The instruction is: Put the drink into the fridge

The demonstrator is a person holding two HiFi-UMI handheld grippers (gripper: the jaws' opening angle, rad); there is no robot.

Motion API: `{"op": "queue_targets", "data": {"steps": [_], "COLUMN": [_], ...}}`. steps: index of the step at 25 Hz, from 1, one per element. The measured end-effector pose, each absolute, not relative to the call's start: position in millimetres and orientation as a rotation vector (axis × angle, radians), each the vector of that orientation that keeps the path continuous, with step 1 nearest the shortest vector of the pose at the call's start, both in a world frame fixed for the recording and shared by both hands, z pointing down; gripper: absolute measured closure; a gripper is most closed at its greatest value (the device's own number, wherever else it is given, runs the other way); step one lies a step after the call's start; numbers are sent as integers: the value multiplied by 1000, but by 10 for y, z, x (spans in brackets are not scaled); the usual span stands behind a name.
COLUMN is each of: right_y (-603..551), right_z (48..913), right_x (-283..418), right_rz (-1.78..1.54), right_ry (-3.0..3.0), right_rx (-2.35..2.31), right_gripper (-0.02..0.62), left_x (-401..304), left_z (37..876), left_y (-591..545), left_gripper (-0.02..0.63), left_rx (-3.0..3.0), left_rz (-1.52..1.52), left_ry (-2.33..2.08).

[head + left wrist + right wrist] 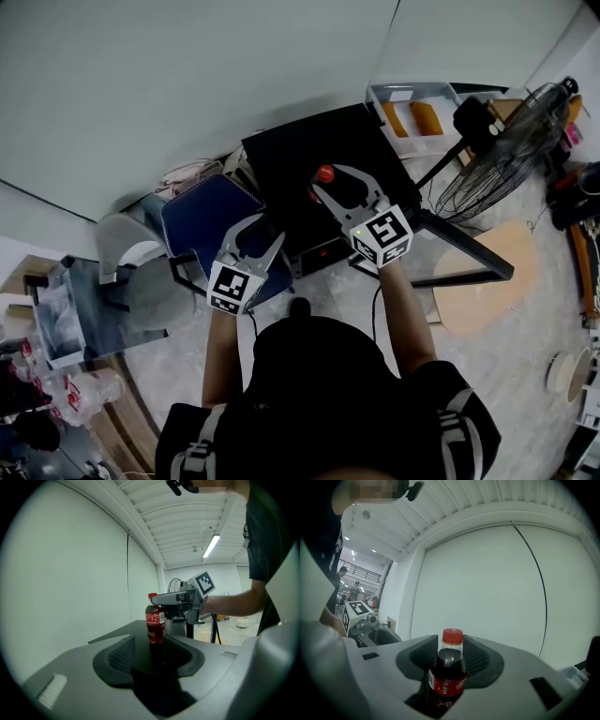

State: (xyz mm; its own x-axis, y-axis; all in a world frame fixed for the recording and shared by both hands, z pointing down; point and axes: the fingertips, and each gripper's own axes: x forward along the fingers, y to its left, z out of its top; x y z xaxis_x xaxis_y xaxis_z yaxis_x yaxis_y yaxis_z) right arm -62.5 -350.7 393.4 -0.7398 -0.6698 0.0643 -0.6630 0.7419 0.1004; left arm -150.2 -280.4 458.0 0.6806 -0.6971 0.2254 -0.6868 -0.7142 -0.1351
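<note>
**Cola bottle stands on the black cabinet, between the right tongs**

The cola bottle (447,667) stands upright on the glossy top of a black cabinet (291,155) set against a white wall (187,75). It has a red cap (452,636), a red label (448,684) and dark drink up to the neck.

The right gripper (333,183) reaches over the cabinet top with the bottle between its tongs. In the right gripper view the tongs stand apart, one on each side of the bottle. A dark gap shows on the bottle's left, so they flank it without a visible squeeze. From the left gripper view these tongs sit level with the bottle's shoulder and cap.

The left gripper (261,230) is held lower in the head view, at the cabinet's near left edge, well apart from the bottle. Its tongs are spread wide and empty. Only the shiny black top shows between them, with the bottle farther off beyond their tips.

A blue chair (211,216) stands just left of the cabinet. To the right, a floor fan (506,150) stands on the floor, near a pale tray (380,94) that holds two orange pieces. A sleeve and a bare forearm (403,309) lead down from the right gripper's marker cube (382,234).
</note>
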Motion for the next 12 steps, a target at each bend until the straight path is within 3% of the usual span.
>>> {"op": "queue_targets", "data": {"steps": [1,12], "right_y": [-3508,-3487], "right_z": [3930,3911], "right_x": [-630,-653], "right_rz": [-117,-113], "right_ry": [-2835,-2824], "right_rx": [1101,1144], "right_gripper": [443,462], "left_x": [-1519,-1578], "left_z": [4577,4556], "left_y": [-2809,-2875], "left_gripper": [422,423], "left_rx": [-2845,-2843], "left_rz": [-411,-411], "left_ry": [1169,1133]}}
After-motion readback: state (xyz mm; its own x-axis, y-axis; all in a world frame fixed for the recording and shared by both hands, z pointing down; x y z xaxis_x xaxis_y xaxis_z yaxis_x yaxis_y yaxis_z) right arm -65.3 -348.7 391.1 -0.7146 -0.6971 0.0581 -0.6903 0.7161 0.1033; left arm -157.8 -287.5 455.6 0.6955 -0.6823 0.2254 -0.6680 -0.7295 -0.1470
